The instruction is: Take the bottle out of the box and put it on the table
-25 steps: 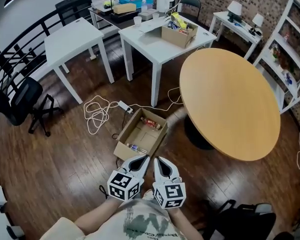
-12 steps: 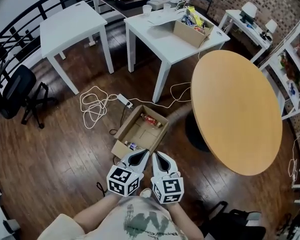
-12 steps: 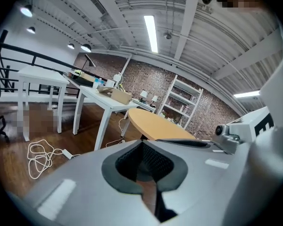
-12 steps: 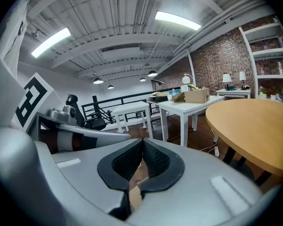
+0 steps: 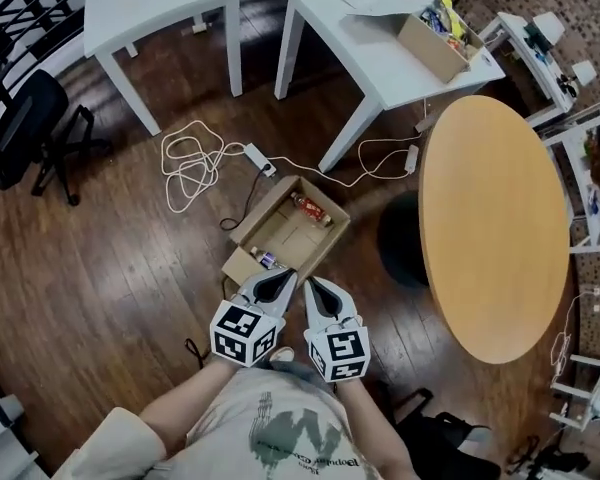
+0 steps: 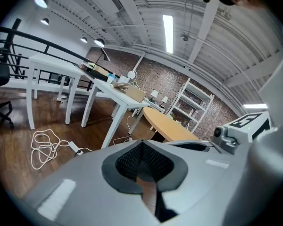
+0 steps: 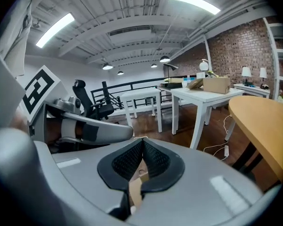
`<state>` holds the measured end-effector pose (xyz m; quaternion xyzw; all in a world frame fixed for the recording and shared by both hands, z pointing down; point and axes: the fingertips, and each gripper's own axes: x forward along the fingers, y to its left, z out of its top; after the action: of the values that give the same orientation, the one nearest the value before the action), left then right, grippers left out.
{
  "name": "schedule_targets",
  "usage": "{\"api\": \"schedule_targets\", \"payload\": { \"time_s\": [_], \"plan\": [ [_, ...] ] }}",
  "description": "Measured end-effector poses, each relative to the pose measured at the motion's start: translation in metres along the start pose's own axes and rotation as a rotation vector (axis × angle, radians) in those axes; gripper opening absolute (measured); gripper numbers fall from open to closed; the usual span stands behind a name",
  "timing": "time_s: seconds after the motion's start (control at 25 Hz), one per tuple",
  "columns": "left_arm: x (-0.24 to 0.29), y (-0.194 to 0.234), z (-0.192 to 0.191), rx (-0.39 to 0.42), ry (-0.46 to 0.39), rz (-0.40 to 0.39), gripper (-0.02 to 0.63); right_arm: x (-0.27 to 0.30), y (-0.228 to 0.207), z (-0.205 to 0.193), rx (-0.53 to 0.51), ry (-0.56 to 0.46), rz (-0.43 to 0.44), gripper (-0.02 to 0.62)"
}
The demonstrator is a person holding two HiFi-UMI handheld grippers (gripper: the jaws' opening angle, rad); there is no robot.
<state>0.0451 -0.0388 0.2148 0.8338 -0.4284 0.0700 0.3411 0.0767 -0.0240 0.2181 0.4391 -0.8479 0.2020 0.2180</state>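
An open cardboard box [image 5: 302,236] lies on the wooden floor. A small bottle [image 5: 267,260] with a blue label lies in its near left corner. A red-labelled item [image 5: 309,208] lies at the far end; I cannot tell what it is. My left gripper [image 5: 283,277] and right gripper [image 5: 311,282] hover side by side over the box's near edge, both shut and empty, the left tip just right of the bottle. The left gripper [image 6: 141,144] and the right gripper [image 7: 142,140] show their tips together in their own views. The round wooden table [image 5: 495,218] stands to the right.
A white cable [image 5: 192,168] and a power strip [image 5: 259,160] lie on the floor beyond the box. Two white tables [image 5: 375,53] [image 5: 160,3] stand further back, one bearing a cardboard box [image 5: 435,46]. An office chair [image 5: 30,128] is at the left, a dark bag [image 5: 450,448] at my feet.
The head view has moved forward and tipped down, so the tables slid up the picture and the box looks nearer. Both grippers sank toward the box's near edge, still shut.
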Motion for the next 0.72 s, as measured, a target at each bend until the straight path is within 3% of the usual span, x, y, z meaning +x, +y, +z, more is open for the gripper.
{"api": "schedule_targets", "payload": {
  "time_s": [0.48,0.72],
  "plan": [
    [0.023,0.094,-0.048,-0.203,0.017,0.172,-0.003,0.087,0.001,-0.056,-0.100,0.275,0.167,0.000],
    [0.050,0.124,-0.074,-0.294,0.004,0.277,-0.002,0.134,-0.006,-0.089,-0.115,0.355,0.263,0.000]
  ]
}}
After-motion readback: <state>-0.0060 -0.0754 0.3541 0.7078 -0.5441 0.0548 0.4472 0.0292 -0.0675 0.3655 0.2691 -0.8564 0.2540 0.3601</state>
